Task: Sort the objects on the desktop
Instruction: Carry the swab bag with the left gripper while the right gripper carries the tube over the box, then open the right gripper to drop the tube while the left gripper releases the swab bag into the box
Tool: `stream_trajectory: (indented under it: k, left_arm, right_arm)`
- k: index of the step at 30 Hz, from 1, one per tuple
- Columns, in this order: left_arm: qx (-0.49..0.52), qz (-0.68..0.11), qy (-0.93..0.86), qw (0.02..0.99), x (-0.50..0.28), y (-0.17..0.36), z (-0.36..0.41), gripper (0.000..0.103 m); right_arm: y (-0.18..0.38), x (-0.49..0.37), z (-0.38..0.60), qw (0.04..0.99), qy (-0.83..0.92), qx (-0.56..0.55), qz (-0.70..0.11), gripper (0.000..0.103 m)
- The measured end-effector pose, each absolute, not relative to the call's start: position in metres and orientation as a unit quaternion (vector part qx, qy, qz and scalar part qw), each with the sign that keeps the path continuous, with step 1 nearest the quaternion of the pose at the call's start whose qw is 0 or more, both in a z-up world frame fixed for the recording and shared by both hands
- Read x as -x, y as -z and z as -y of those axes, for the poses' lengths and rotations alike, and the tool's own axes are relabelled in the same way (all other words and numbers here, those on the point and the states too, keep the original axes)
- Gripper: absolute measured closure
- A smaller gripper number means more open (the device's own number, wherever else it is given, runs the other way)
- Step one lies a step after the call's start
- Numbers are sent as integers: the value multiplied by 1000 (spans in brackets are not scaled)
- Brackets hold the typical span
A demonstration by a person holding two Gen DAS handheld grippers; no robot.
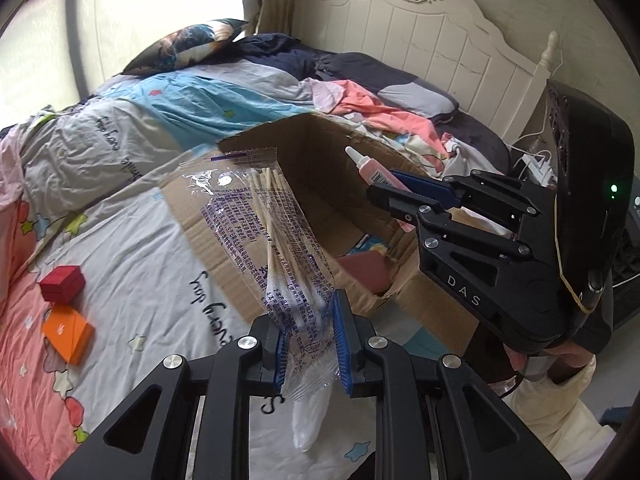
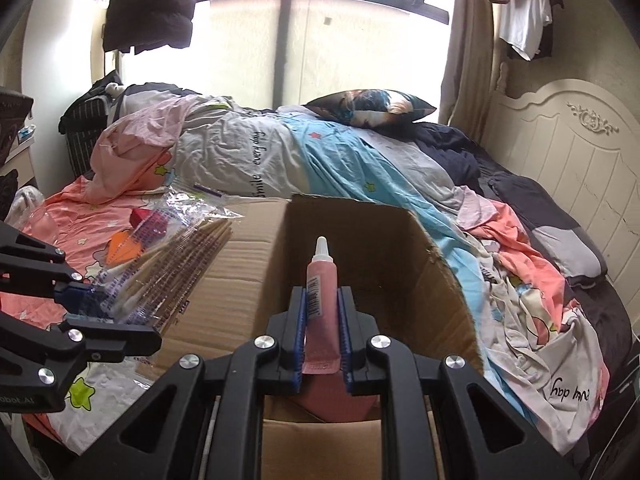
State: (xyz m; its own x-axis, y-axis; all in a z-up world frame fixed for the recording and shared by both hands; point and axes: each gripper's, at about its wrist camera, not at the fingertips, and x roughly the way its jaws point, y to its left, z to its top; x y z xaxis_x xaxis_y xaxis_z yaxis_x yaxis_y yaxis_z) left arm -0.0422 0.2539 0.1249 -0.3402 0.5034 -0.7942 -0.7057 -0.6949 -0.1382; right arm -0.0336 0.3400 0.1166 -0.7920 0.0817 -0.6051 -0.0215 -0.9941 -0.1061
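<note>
Crinkly clear plastic packet of cotton swabs [image 1: 276, 240] pinched at its bottom end by left gripper [image 1: 310, 344], over brown cardboard box [image 1: 320, 208] flap | risk: slick film slips out | small pink tube, white cap [image 2: 320, 280], clamped in right gripper [image 2: 322, 344] above box opening

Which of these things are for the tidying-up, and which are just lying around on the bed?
For the tidying:
- clear plastic packet of wooden cotton swabs, in the left gripper
- small pink tube with white nozzle, in the right gripper
- open brown cardboard box
- red square box
- orange flat box

Just lying about:
- dark patterned pillow
- crumpled pink cloth
- white headboard
</note>
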Motion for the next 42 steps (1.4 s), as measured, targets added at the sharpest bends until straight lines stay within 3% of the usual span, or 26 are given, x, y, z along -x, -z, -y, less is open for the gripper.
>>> stream_trajectory:
  k: [15,16,18,20,21,42]
  left_arm:
    - [460,-105,-788,395,59,-103,-292,83]
    - [460,-105,-788,395,58,-103,-293,83]
    - [461,-107,-788,395,58,-102,-294,83]
    - [461,-108,-788,394,58,-101,-295,83]
    - [461,-108,-788,394,57,-101,-295,83]
    - [467,-118,-776,408,55,-90,-322,83]
  right_arm:
    - [-104,33,-373,54,-942,330,29,87]
    - [-104,34,-375,57,-941,331,27,85]
    - [-104,34,-379,64,-941,330,21,65]
    - [-103,33,-382,62,-943,327,14,52]
    - [-103,33,-383,61,-943,326,11,50]
    - [-89,30,-398,67,-936,345,6,48]
